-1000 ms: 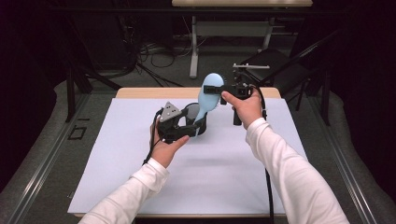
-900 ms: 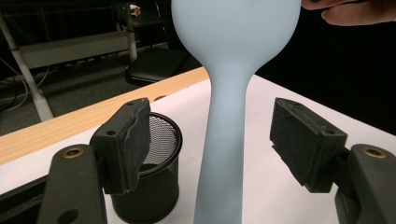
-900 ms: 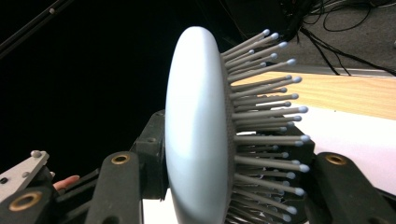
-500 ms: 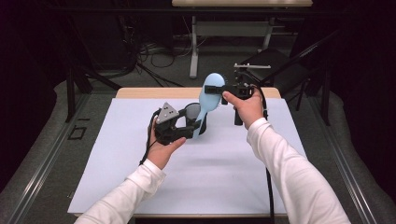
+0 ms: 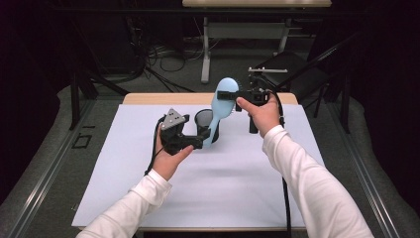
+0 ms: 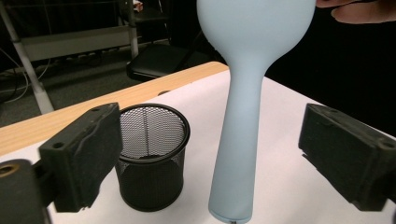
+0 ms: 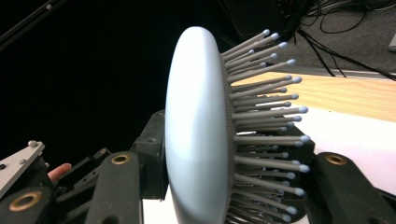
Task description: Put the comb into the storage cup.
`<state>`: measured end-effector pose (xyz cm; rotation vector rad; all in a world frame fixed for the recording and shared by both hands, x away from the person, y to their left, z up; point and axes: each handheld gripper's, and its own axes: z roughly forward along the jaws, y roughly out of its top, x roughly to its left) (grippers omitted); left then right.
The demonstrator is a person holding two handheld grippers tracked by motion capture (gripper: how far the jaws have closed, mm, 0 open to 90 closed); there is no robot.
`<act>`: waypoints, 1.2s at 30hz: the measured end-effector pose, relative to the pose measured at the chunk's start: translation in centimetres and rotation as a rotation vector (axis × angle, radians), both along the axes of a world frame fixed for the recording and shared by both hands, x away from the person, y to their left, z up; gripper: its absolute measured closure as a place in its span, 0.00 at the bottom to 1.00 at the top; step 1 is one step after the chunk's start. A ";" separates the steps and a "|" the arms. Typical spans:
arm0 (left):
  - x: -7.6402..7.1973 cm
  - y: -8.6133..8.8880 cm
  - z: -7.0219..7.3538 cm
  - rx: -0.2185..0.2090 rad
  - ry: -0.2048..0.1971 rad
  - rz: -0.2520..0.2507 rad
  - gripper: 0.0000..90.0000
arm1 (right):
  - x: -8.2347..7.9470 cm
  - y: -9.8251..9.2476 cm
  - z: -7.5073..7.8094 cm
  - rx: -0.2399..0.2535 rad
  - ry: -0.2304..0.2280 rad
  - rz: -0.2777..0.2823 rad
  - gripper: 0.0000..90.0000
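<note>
A light blue hairbrush point(image 5: 220, 106) stands tilted, its handle end low over the white table beside a black mesh cup point(image 5: 203, 119). My right gripper point(image 5: 229, 94) is shut on the brush head point(image 7: 194, 121), with the bristles pointing to the right in the right gripper view. My left gripper point(image 5: 203, 139) is open, and its jaws have just been opening. In the left gripper view the brush handle point(image 6: 236, 154) hangs between the two pads point(image 6: 84, 154) without touching either, and the mesh cup point(image 6: 152, 154) stands empty behind the left pad.
A white sheet point(image 5: 223, 193) covers the table, leaving a wooden strip point(image 5: 163, 98) bare at the far edge. Beyond it are a black chair point(image 5: 292, 67), white desk legs point(image 5: 205, 54) and cables point(image 5: 153, 54) on the floor.
The left gripper's jaws have spread apart off the brush handle, and the left hand has shifted slightly left. The right hand and the brush have stayed where they were.
</note>
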<state>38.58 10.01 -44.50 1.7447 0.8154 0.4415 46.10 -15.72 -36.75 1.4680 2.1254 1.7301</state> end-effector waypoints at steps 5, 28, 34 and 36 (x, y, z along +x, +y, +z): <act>0.2 0.2 0.0 0.015 0.018 -0.009 0.01 | -0.1 -0.1 0.1 -0.003 -0.006 -0.001 0.53; -0.4 1.3 0.5 -0.034 -0.002 0.003 0.01 | -0.3 -0.5 0.3 -0.016 -0.013 -0.010 0.53; -0.2 1.7 0.3 -0.011 0.017 0.049 0.01 | -0.4 -0.5 0.4 -0.019 -0.016 -0.008 0.53; -0.1 1.8 0.3 0.012 0.016 0.061 0.01 | -0.4 -0.5 0.4 -0.020 -0.016 -0.007 0.53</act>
